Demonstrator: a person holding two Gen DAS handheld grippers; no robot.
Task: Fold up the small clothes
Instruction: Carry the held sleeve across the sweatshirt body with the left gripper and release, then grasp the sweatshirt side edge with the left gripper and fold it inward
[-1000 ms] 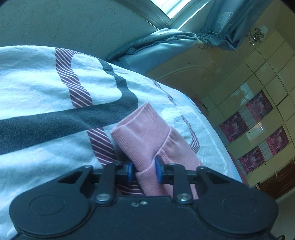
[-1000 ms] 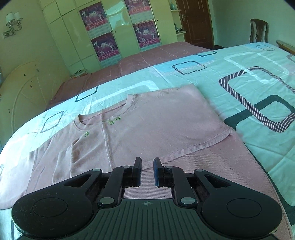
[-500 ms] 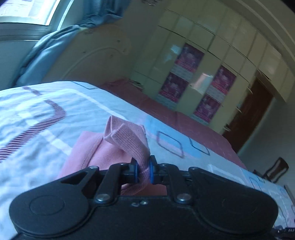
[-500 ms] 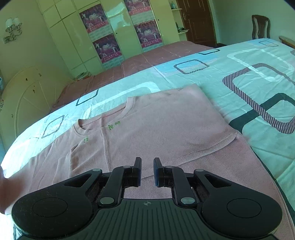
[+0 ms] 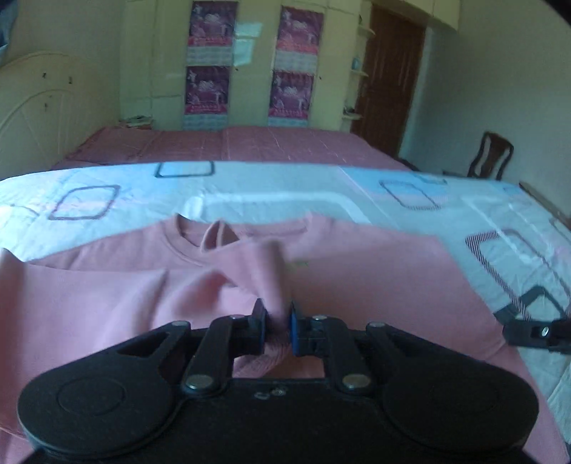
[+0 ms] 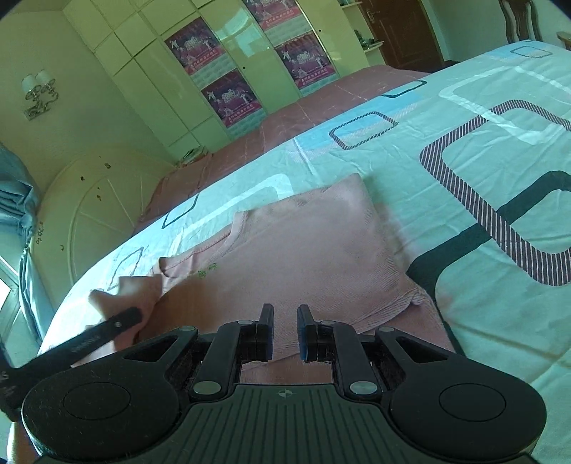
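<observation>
Left gripper [image 5: 277, 323] pinched one raised sleeve cuff [image 5: 271, 271] over the chest of the single pink sweater [image 5: 374, 296]. Right gripper [image 6: 285, 330] hovered with its jaws spread over the lower body. The sweater lay flat on one patterned bedsheet [image 6: 446, 142]; four posters [image 5: 210, 25] hung on the wardrobe behind.

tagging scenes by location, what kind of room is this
Most likely a home bedroom: a pink top lies on a bed with a patterned sheet, backed by a curved headboard and tall wardrobe doors.
</observation>
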